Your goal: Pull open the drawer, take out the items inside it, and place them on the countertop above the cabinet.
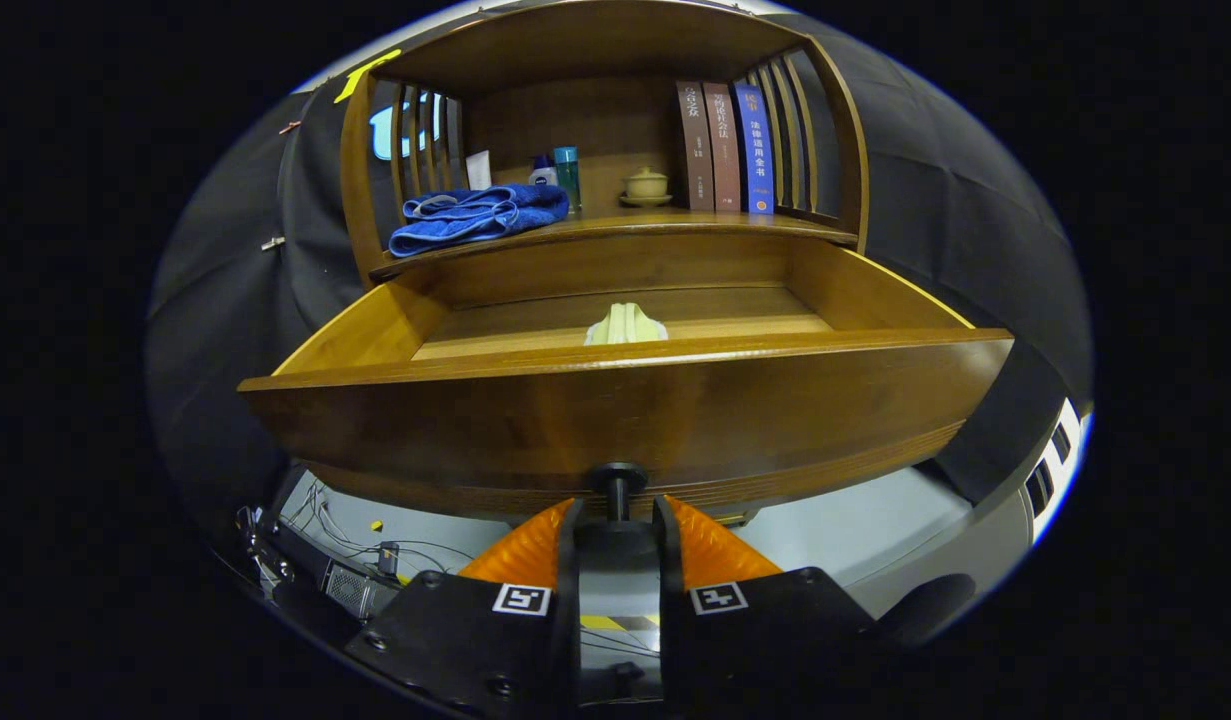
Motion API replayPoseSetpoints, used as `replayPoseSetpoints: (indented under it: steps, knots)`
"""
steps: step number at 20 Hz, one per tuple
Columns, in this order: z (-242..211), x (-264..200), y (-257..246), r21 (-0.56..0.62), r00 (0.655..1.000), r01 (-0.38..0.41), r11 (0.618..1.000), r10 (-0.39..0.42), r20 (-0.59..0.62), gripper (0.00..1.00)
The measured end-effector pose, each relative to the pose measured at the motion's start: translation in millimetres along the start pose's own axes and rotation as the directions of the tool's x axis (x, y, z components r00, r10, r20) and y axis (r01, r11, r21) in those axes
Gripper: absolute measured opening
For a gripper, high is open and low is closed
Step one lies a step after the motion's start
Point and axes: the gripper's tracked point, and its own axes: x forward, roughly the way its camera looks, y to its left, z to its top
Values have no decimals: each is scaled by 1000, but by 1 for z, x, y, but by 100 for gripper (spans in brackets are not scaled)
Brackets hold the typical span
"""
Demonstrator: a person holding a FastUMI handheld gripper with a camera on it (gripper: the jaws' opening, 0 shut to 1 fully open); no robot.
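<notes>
The wooden drawer [615, 400] stands pulled far out of the cabinet, just ahead of my fingers. Its black knob [617, 478] sticks out of the drawer front, and my gripper [615, 515] is shut on the knob's head, one finger on each side. Inside the drawer, close behind its front wall, lies a pale cream ribbed item [625, 325]; its lower part is hidden by the wall. The countertop [675, 222] above the drawer is a wooden shelf framed by slatted sides.
On the countertop lie a folded blue towel [475, 215] at the left, small bottles [565, 175] behind it, a lidded cream cup [646, 186] in the middle and three upright books [725, 145] at the right. Cables and a small device [350, 585] lie on the floor below.
</notes>
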Motion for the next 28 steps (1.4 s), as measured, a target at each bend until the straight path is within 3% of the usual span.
replayPoseSetpoints:
  steps: [2, 3, 8, 10, 15, 21, 26, 28]
  knots:
    - [-2, -4, 1, -16, 1000, 6, 1000, -6, 2, 36]
    - [-6, -6, -2, -22, 1000, 10, 1000, -10, -7, 42]
    - [15, -40, -7, 41, 999, 38, 998, -39, 24, 91]
    - [50, -58, -2, 55, 994, 32, 998, -37, 102, 88]
    - [145, -48, 21, 1, 982, -28, 1000, 28, 185, 99]
    - [153, 57, 18, -35, 999, -8, 999, 7, -44, 100]
    - [135, 105, 7, -78, 979, 31, 996, -46, -197, 96]
    - [116, 113, 5, -113, 955, 35, 993, -66, -288, 95]
